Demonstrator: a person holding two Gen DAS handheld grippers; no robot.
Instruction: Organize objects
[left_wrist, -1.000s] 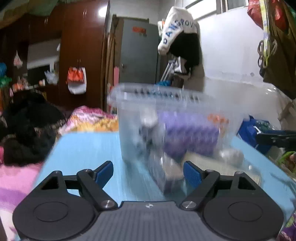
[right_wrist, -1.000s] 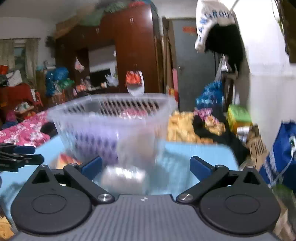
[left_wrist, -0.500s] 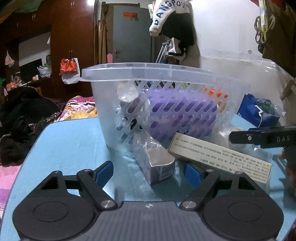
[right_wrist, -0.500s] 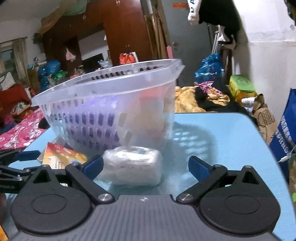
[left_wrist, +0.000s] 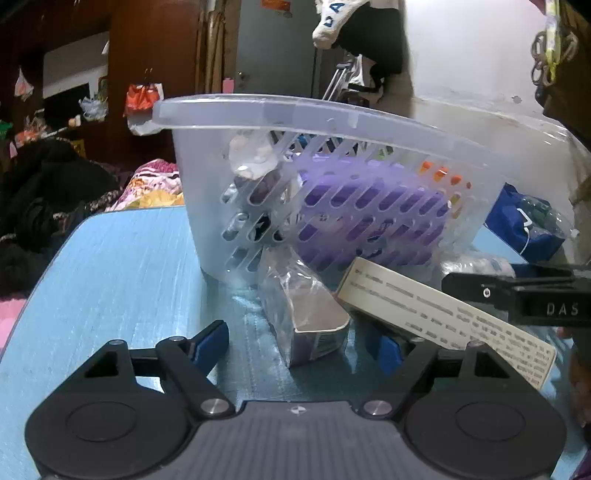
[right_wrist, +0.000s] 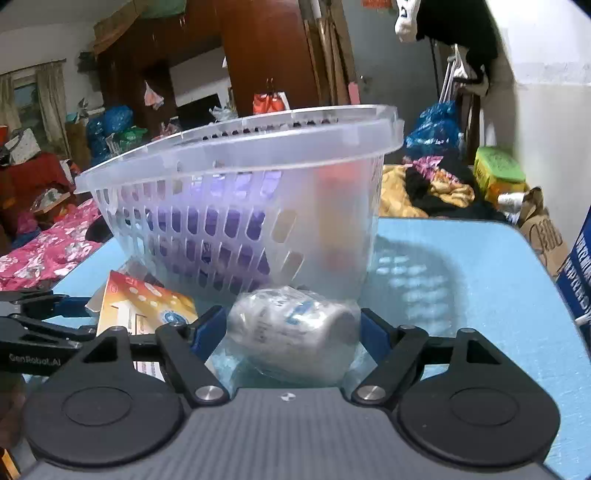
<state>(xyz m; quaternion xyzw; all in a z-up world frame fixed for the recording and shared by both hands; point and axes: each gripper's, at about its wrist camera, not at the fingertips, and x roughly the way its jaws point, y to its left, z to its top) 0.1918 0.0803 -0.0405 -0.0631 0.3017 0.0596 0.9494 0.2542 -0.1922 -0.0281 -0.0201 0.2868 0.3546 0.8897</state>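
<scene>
translucent plastic makes up the basket (left_wrist: 207, 236), a tub with a broad flat rim and slotted walls, standing on the light blue table (left_wrist: 122, 273). through the slots a large purple pack (left_wrist: 369, 221) shows, along with bits of orange and a pale crumpled wrapper near the rim.

just in front of the basket lie three loose items. a small purple-and-white carton in clear film (left_wrist: 306, 317) rests on the table between the fingers of the left gripper (left_wrist: 295, 343); its jaws stand spread wide, a gap showing on each side of the carton, so nothing is pinched. to the right of that carton a long flat box (left_wrist: 443, 317) lies tilted, its cream side printed with small text; in the right wrist view the same box shows an orange and white face (right_wrist: 144, 302).

a whitish roll wrapped in crinkled clear plastic (right_wrist: 291, 332), with a touch of blue print, lies on its side against the foot of the basket. the right gripper (right_wrist: 293, 328) brackets it, its jaws closing; the blue pads sit right at the ends of the roll, and whether they press on it yet i cannot tell.
</scene>
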